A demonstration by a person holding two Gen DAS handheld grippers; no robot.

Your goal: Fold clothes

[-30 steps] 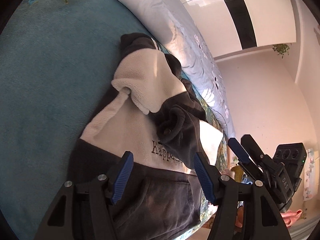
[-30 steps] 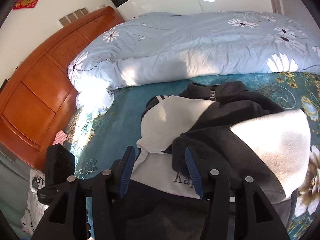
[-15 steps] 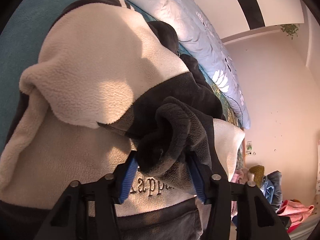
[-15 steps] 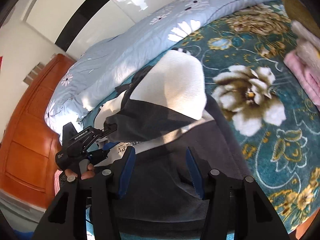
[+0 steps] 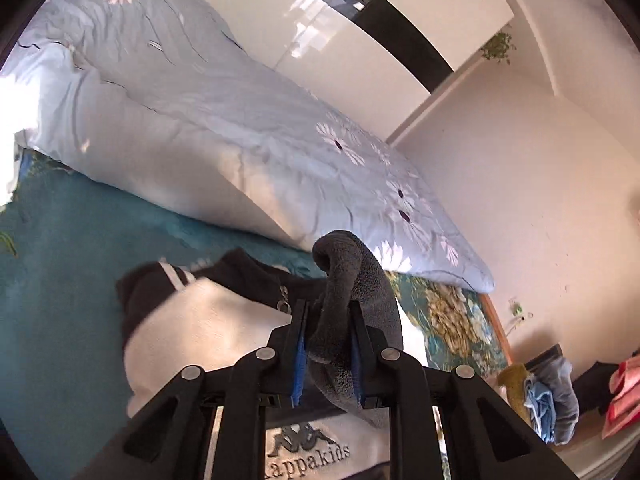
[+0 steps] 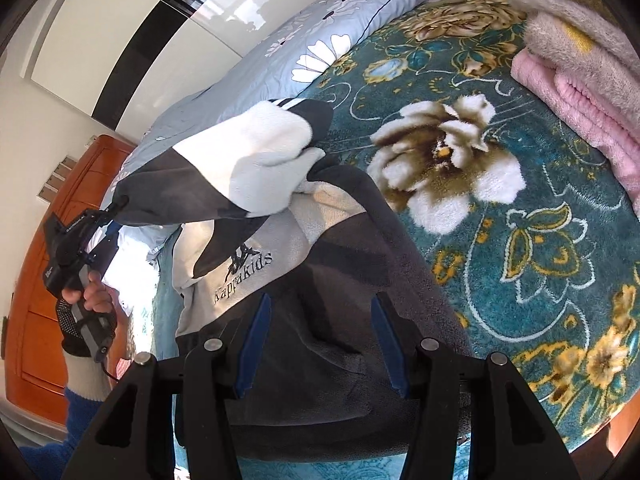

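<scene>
A cream and dark grey fleece hoodie (image 5: 208, 320) with a "Kappa kids" logo lies on the bed. My left gripper (image 5: 328, 312) has its jaws closing on the dark grey sleeve cuff (image 5: 348, 256), and its blue pads press the fleece. In the right wrist view the left gripper (image 6: 114, 210), held by a hand, lifts that sleeve (image 6: 248, 152) off the hoodie's chest (image 6: 256, 248). My right gripper (image 6: 320, 312) stands open just above the dark lower part of the hoodie, with fabric lying flat below its fingers.
A teal floral blanket (image 6: 520, 200) covers the bed. A light blue flowered duvet (image 5: 200, 120) is bunched along the far side. Folded pink and beige clothes (image 6: 568, 80) sit at the right. A wooden headboard (image 6: 32, 300) stands at the left. More clothes (image 5: 552, 396) are piled beyond the bed.
My left gripper closed around the dark sleeve cuff and rose, pulling the sleeve up off the hoodie. My right gripper swung over to the hoodie's dark hem and rolled, staying open.
</scene>
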